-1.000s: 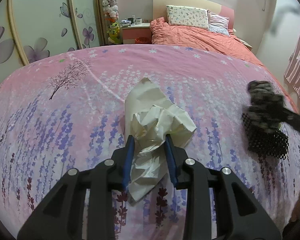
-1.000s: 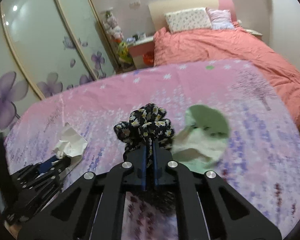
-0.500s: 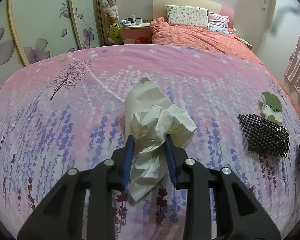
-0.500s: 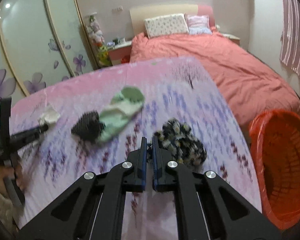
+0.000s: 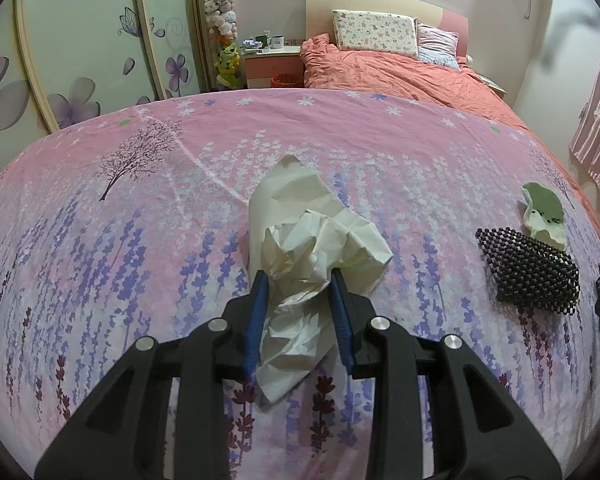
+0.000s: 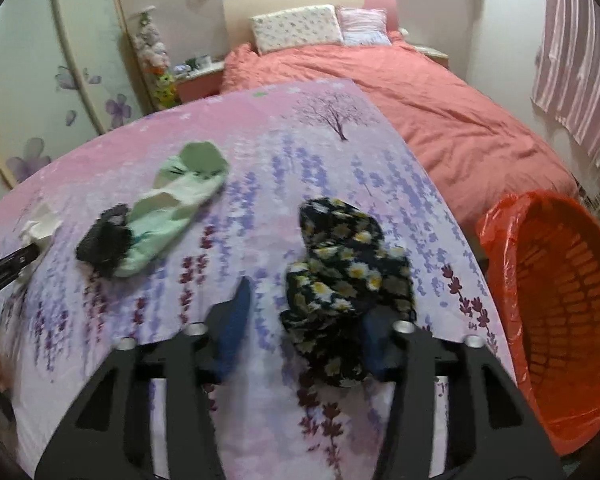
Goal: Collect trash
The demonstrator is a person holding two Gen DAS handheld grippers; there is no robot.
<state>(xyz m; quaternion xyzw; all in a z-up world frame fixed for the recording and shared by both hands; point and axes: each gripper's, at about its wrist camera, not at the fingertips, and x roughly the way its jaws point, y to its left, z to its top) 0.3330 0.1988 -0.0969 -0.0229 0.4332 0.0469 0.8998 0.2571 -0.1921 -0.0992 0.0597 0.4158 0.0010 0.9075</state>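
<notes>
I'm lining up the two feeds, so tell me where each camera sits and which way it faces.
Left wrist: on the left gripper, low over the pink floral sheet, facing the headboard; its blue fingers straddle the crumpled paper.
Right wrist: on the right gripper, facing up the bed, jaws apart around the black floral cloth; orange basket at right, the left gripper's tip at the left edge.
Shared: the paper, green sock, black beaded piece, floral cloth, sheet.
</notes>
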